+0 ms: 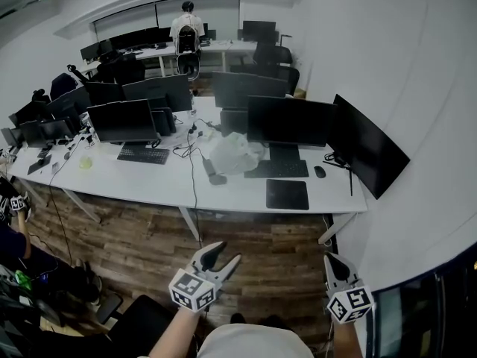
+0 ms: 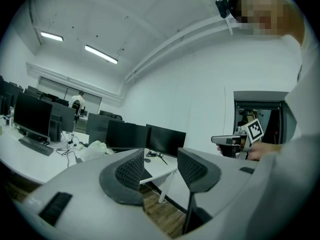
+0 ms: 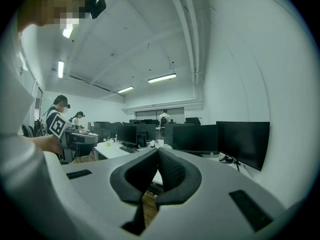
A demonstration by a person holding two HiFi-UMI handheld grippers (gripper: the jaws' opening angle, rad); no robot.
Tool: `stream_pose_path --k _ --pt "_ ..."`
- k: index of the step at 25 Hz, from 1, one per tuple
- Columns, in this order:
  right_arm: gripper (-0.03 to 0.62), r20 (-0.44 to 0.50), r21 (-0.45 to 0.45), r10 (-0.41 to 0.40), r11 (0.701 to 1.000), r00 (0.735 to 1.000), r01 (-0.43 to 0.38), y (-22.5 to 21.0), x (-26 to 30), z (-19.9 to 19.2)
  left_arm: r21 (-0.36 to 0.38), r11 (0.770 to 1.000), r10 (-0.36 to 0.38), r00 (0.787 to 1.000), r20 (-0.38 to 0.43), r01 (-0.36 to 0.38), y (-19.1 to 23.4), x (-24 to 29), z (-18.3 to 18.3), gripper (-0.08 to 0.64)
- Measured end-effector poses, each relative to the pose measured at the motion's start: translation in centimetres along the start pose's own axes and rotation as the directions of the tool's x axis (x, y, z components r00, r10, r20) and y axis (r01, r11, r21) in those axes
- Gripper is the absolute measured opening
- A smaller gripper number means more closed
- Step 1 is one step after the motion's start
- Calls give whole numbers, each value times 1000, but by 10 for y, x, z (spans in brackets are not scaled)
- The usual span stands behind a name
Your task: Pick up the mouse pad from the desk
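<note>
Left tool (image 1: 222, 254) first: its jaws stand apart, roughly half open, with nothing between the pads, only open air and the far bench edge showing through the gap in the left gripper view (image 2: 160, 169). Over to the right tool (image 1: 330, 261): its jaws are pressed together at the tips and hold nothing, as the right gripper view (image 3: 156, 156) shows plainly. Both tools hang low in the head view, over the wooden floor (image 1: 253, 241), well short of the bench (image 1: 149, 181).

Looking outward, a strip of floor lies between the tools and the bench's near edge. On the bench, a crumpled white bag (image 1: 235, 154) sits mid-surface, with a dark cable (image 1: 194, 177) trailing off the front beside it. Right of the bag lies a black keyboard (image 1: 277, 169), and just right of that a dark mouse (image 1: 320, 171). Behind them stands a row of black monitors (image 1: 289, 120), and a curved monitor (image 1: 367, 154) angles in at the right end. Another keyboard (image 1: 143, 154) lies further left. A person (image 1: 186, 28) stands at a far desk at the back of the room.

And the mouse pad (image 1: 288, 194): black, flat, at the bench's near edge toward its right end, just in front of the keyboard. It lies ahead of both tools, between their lines, nearer the right tool, well apart from either, with nothing resting on it.
</note>
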State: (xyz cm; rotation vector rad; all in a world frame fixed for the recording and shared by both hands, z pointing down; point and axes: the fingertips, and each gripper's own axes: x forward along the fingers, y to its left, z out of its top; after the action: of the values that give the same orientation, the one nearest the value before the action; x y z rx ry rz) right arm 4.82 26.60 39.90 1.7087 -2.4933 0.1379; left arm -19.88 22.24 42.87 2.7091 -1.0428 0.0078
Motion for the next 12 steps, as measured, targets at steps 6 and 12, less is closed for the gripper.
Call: stream_pose_path --k 6,12 --pt "12 -16 7 -8 1000 1000 8 9 3 -8 -10 1000 -6 1000 2 6 8 -6 -7 229" --pt "12 -32 23 -2 1000 999 2 -2 15 -17 -19 1000 -7 1000 -19 6 13 9 -13 227"
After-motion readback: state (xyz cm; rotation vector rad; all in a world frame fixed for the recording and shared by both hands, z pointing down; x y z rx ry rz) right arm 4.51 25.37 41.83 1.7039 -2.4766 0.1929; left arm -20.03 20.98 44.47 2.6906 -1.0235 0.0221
